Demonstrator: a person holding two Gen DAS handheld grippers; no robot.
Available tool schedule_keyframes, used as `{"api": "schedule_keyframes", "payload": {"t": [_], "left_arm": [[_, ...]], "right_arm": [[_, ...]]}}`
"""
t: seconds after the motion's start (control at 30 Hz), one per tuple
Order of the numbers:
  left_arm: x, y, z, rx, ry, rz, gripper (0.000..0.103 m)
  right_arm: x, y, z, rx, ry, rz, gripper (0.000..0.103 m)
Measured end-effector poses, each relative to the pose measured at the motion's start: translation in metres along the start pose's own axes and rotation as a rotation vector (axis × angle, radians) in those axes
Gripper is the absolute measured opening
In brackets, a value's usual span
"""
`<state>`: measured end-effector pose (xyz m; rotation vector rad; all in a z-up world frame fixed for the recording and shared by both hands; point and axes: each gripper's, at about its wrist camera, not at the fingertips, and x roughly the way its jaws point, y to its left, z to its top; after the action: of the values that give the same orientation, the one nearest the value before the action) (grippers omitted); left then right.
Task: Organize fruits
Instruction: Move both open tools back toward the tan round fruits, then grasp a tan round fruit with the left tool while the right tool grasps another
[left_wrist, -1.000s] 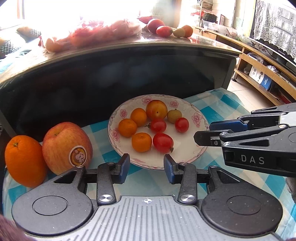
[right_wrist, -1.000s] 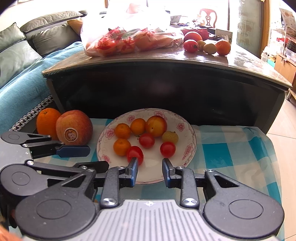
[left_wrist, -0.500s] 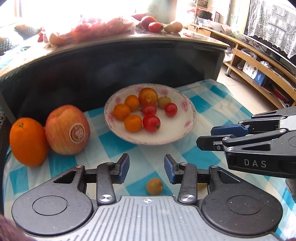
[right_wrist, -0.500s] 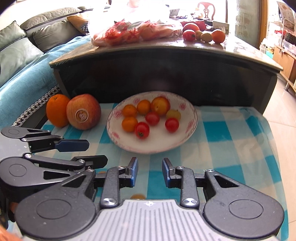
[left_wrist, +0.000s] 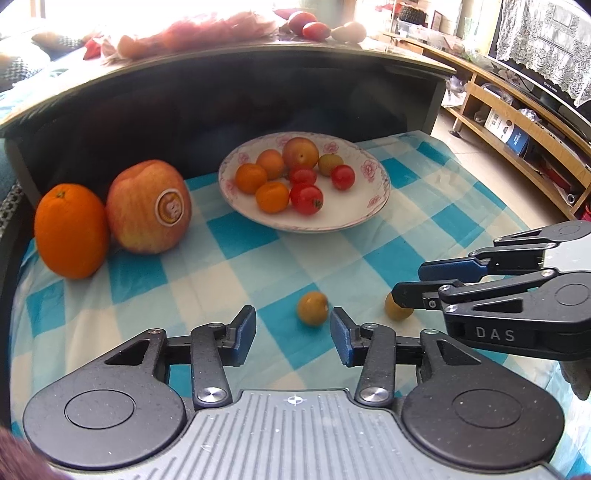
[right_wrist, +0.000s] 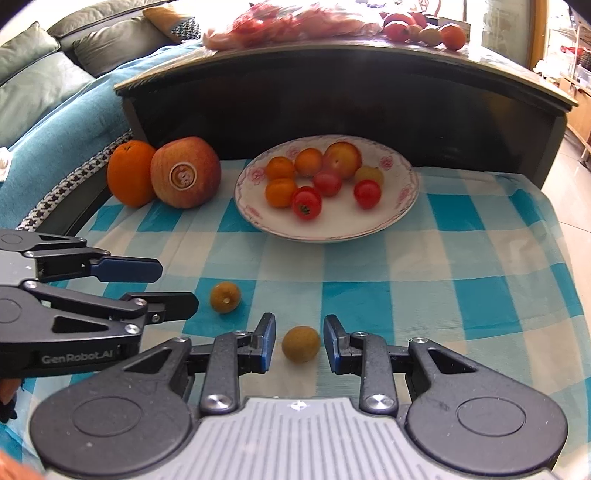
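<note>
Two small yellow fruits lay loose on the checked cloth, well short of the plate (right_wrist: 402, 210). The right claw (right_wrist: 300, 347) stood spread around one fruit (right_wrist: 300, 344); the left claw (left_wrist: 293, 334), also spread, sat just behind the other fruit (left_wrist: 312, 308). Best to centre each fruit, then close gently so neither rolled or bruised.

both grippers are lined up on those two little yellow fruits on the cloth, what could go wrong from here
1. Each small round fruit, the one by the left hand-held gripper at and the one by the right hand-held gripper at, lies loose on the checked cloth; a nudging finger could roll it away.
2. The two grippers sit close side by side, so closing in together may make them bump.
3. The plate is already crowded; a dropped fruit could knock others.
</note>
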<state>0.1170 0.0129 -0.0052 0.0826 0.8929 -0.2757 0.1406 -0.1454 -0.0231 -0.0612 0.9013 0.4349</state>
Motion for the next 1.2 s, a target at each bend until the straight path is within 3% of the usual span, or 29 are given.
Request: {"api": "schedule_keyframes", "payload": {"t": [0.3,0.83,0.93,1.1,1.2], "left_arm": [[0.005,0.003,-0.004,0.000,0.017,-0.002,0.054],[0.040,-0.017,-0.004,0.071,0.022,-0.020,0.052],[0.043,-0.018,-0.004,0.067,0.015,-0.014,0.048],[0.043,-0.020,-0.004,0.069,0.018,-0.022,0.033],[0.039,-0.021,-0.007,0.067,0.030,-0.040,0.031]], "right_arm": [[0.020,0.004,-0.009,-0.028,0.055,-0.009,0.033],[0.008,-0.010,-0.019,-0.020,0.040,-0.034,0.029],[0.007,-0.012,-0.019,-0.013,0.038,-0.034,0.029],[0.005,-0.011,-0.019,-0.019,0.042,-0.034,0.029],[0.002,-0.009,-0.020,-0.028,0.052,-0.034,0.029]]}}
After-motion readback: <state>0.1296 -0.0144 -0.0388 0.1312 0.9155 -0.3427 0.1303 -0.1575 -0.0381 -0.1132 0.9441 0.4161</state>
